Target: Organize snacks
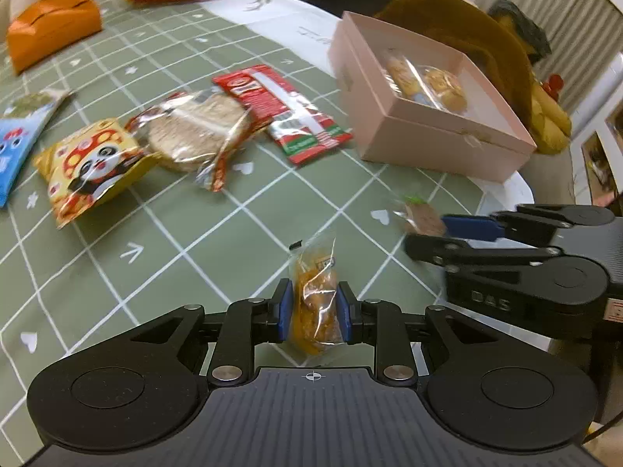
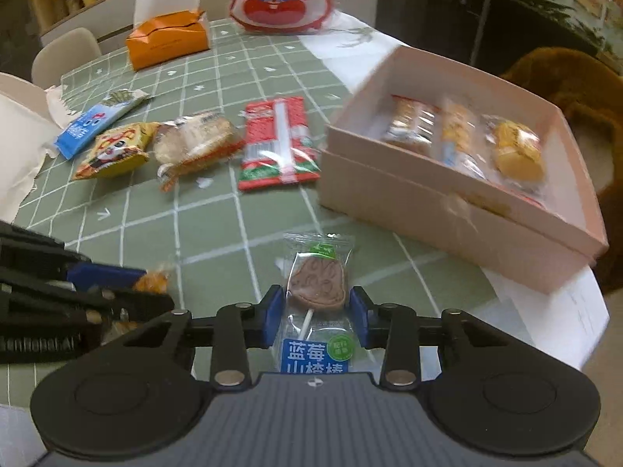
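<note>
Right wrist view, read left to right. Far left on the green cloth [image 2: 218,210] a blue packet [image 2: 87,126] is seen, then a panda bag [image 2: 113,151], a rice cracker [image 2: 194,142] and a red packet [image 2: 278,144], all lying flat in a loose row. To the right sits the pink box [image 2: 459,210], open, with three wrapped snacks already laid inside it.

Nearest the camera, the right gripper [image 2: 316,317] is pressed onto a wrapped lollipop [image 2: 317,284]; the blue pads touch the wrapper at both sides. The box is just beyond and right of it.

In the left wrist view the left gripper [image 1: 314,311] is pinching a small orange snack [image 1: 315,303], both pads against the wrapper. The box [image 1: 440,144] lies far right there, well apart from this gripper.

Step in hand, as judged: both snacks are gripped and are to be carried to the box. Two claws are close together near the table edge, so the lollipop is best taken first, being nearer the box. Each should be lifted clear of the box wall before being brought over, then lowered into bare floor beside the snacks already there. The wrappers are slick and crinkly; the grip should be kept firm until each snack is low in the box.
</note>
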{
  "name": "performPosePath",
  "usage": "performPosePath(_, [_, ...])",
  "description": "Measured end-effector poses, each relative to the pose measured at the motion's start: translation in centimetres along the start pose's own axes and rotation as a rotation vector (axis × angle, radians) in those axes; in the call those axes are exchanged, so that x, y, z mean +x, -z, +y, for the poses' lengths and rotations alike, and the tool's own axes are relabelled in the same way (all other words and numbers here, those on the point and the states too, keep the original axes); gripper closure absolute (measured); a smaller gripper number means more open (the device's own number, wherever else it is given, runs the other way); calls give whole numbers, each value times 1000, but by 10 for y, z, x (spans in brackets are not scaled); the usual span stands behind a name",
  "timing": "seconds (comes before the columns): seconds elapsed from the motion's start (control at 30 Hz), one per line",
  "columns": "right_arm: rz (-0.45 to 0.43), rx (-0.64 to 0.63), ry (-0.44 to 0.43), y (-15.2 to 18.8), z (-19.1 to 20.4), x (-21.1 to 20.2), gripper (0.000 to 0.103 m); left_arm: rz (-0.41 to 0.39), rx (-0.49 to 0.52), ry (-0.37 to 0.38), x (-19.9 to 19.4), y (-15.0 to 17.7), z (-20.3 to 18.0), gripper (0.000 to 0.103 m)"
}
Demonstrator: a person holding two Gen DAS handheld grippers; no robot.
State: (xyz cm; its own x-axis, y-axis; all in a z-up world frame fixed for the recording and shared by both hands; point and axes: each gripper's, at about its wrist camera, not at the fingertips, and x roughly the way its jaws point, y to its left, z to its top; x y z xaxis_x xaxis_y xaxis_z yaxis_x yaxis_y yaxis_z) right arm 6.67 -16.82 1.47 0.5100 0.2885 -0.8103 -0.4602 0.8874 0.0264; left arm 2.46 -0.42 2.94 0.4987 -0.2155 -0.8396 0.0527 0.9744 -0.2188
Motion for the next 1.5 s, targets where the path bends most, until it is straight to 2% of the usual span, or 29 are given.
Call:
performPosePath(0.2, [1, 59, 48, 19, -22, -14, 66, -30, 56, -63, 1, 6, -14, 75])
performPosePath(0.33, [-4, 68, 56, 23, -24, -16, 63, -44, 64, -78, 0, 9, -17, 75])
performPosePath(0.6, [-25, 65, 56, 24, -17, -14, 47, -20, 6, -20, -3, 9, -8, 75])
performPosePath(0.77, [-41, 62, 55, 20, -15, -9, 45, -26, -4, 1, -4, 12, -8, 75])
performPosePath(0.83, [-36, 49, 47, 16, -13, -8, 49, -29, -7, 4, -5, 13, -8, 76])
performPosePath(0.87, [-35, 43, 44, 15, -12, -9, 61, -30, -8, 6, -5, 14, -8, 76])
performPosePath(0.9, [-30, 32, 43, 15, -10, -10, 67, -30, -8, 7, -5, 15, -8, 77])
performPosePath(1.03, [-27, 20, 49, 21, -7, -16, 68, -33, -3, -2, -6, 16, -12, 78])
performPosePath(1.17, [-25, 67, 39, 28, -16, -28, 68, -29, -7, 5, -8, 14, -18, 79])
performPosePath(1.23, [-60, 86, 42, 24, -25, -45, 68, -76, -7, 32, -21, 6, -24, 80])
performPosePath(1.3, [-139, 84, 54, 9, -36, -75, 68, -161, 0, 84, -48, -17, -32, 80])
performPosePath(1.43, [-371, 46, 124, -52, -61, -153, 68, -383, 80, 161, -117, -89, -55, 79])
performPosePath(1.5, [-460, 45, 154, -88, -74, -187, 68, -426, 141, 172, -138, -127, -70, 79])
